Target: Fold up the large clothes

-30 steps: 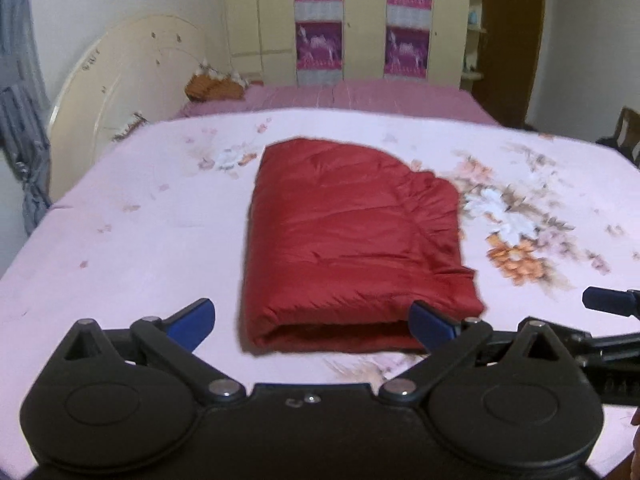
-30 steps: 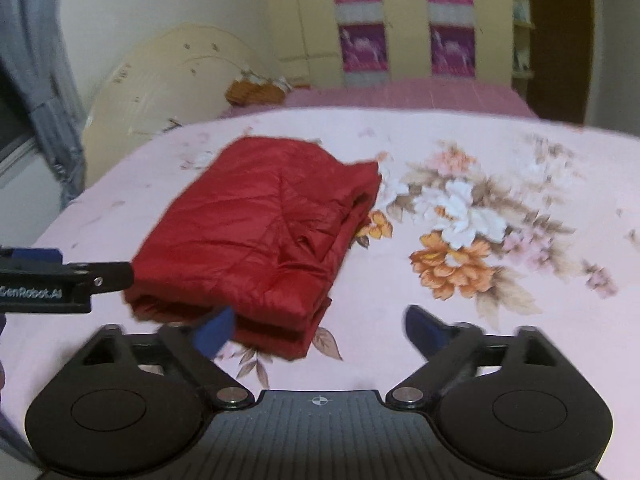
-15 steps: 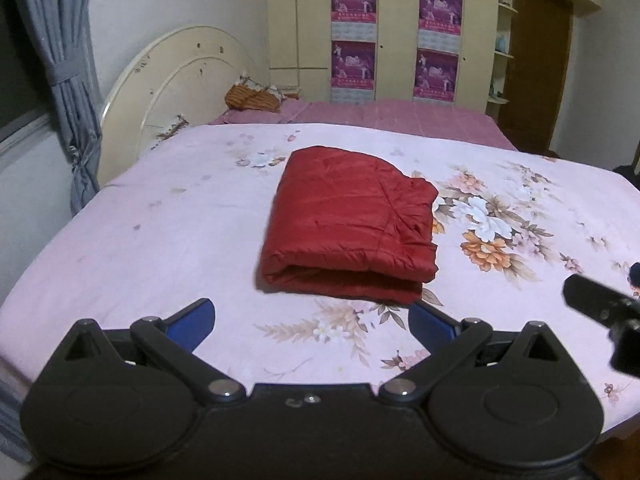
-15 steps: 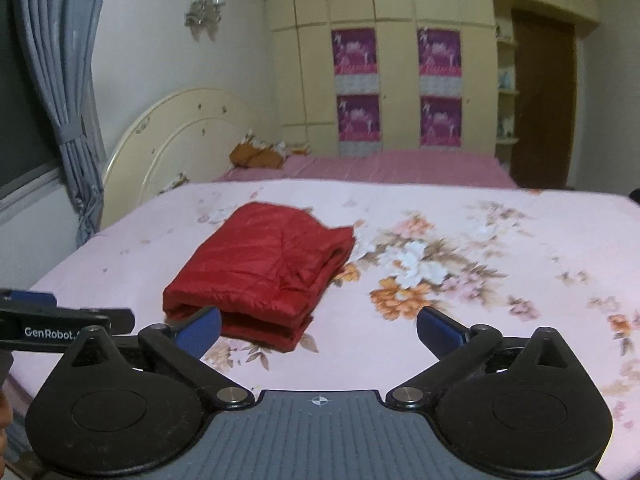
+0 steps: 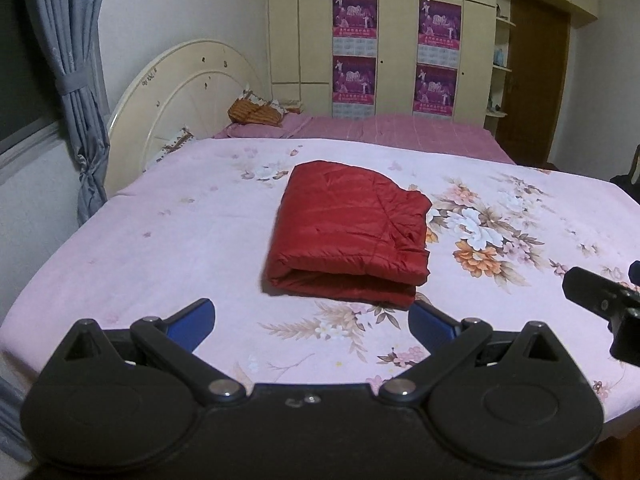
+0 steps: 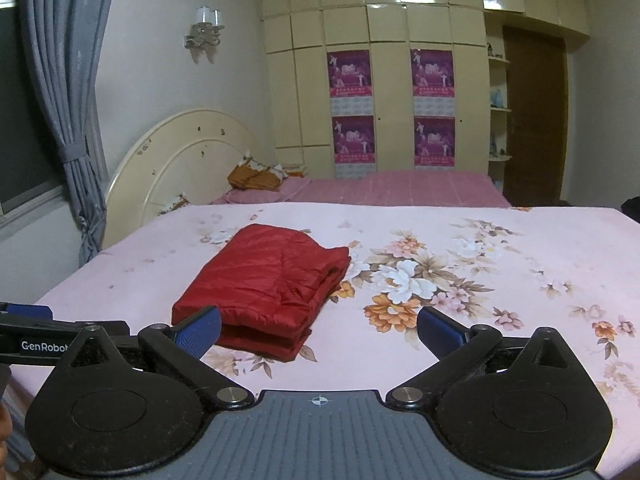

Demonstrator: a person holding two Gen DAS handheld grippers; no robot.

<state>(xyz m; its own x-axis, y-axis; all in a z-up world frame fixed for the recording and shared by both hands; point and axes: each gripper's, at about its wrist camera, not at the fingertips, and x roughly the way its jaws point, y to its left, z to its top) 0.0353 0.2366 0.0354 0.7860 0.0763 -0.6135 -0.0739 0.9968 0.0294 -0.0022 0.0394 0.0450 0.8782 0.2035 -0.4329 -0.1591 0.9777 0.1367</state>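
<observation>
A red quilted jacket (image 5: 352, 224) lies folded into a thick rectangle on the pink flowered bedsheet (image 5: 160, 236), with its fold edge facing me. My left gripper (image 5: 312, 320) hangs open near the bed's front edge, short of the jacket and holding nothing. In the right wrist view the same folded jacket (image 6: 272, 280) lies left of centre. My right gripper (image 6: 318, 330) is wide open and empty, pulled back from the jacket; its left blue pad only overlaps the jacket's near corner in the picture. Each gripper shows at the edge of the other's view.
A cream headboard (image 5: 180, 96) and an orange-brown pillow (image 5: 256, 114) stand at the bed's far left. Cream wardrobes with purple posters (image 6: 392, 108) line the back wall beside a brown door (image 6: 534, 120). A grey curtain (image 5: 76, 80) hangs at left.
Both grippers have drawn back and risen from the jacket, which now looks smaller and farther. The right gripper's jaws widened slightly. The jacket lies still and folded.
</observation>
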